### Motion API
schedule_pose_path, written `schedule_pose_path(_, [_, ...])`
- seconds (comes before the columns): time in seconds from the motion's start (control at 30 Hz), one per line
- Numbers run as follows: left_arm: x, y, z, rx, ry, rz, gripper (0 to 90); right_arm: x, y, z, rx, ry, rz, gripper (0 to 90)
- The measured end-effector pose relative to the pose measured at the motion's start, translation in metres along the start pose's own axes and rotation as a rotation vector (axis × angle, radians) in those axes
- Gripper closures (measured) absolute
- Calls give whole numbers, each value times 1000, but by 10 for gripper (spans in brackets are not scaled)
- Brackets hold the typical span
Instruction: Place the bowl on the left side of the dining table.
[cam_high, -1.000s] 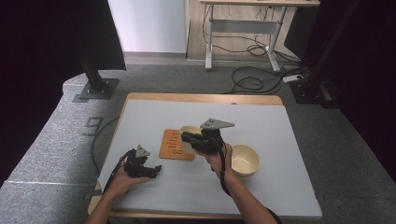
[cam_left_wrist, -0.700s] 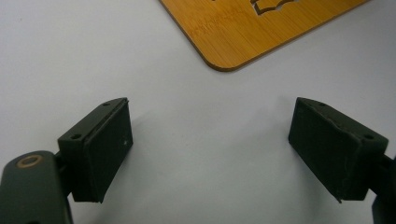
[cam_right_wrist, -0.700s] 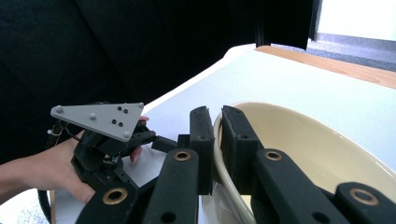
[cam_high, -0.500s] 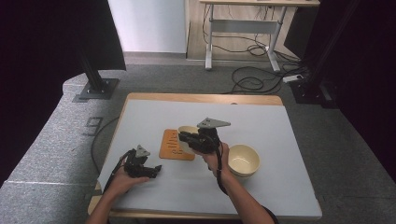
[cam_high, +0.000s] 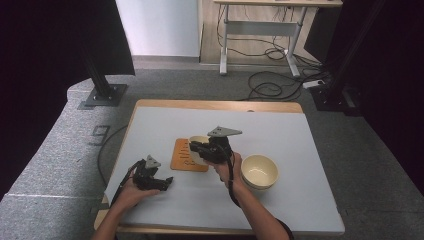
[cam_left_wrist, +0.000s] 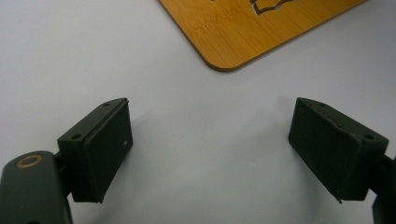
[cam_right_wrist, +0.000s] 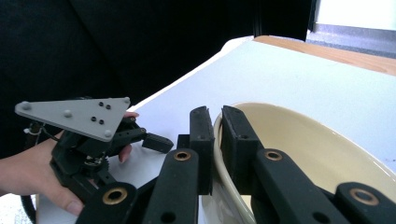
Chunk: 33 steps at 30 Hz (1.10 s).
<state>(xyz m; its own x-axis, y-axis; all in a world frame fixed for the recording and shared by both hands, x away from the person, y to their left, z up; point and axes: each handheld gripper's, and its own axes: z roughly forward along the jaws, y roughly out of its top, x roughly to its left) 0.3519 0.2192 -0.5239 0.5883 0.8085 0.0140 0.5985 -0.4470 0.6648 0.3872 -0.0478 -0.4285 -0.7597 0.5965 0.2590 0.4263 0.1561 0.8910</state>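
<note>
Cream bowl (cam_right_wrist: 299, 154): rim clamped between right gripper (cam_right_wrist: 215, 140) jaws, above wooden mat (cam_high: 187, 156) near middle of surface (cam_high: 300, 130).
Second cream bowl (cam_high: 259, 171): toward right edge, just beside right hand.
Left gripper (cam_left_wrist: 210, 149): jaws wide, empty, near front-left corner, low over surface.

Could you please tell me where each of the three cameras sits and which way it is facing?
High view: fixed above the person's side, looking forward and down on the table; both forearms and tools show.
Left gripper view: rides the left tool, looking down at the table past open jaws, toward the wooden board.
Right gripper view: rides the right tool, jaws clamping the rim of a cream bowl, looking across at the left hand.
Shared: the high and left views show the board; the high and right views show the left tool.
</note>
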Motion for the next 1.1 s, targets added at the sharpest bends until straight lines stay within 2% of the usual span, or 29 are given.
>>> schedule_pose_path(0.7, [0,0,0,-1,-1,1,135,-11,-2,32,12,-1,14,831])
schedule_pose_path(1.1, [0,0,0,0,-2,2,135,-18,-9,48,18,4,27,830])
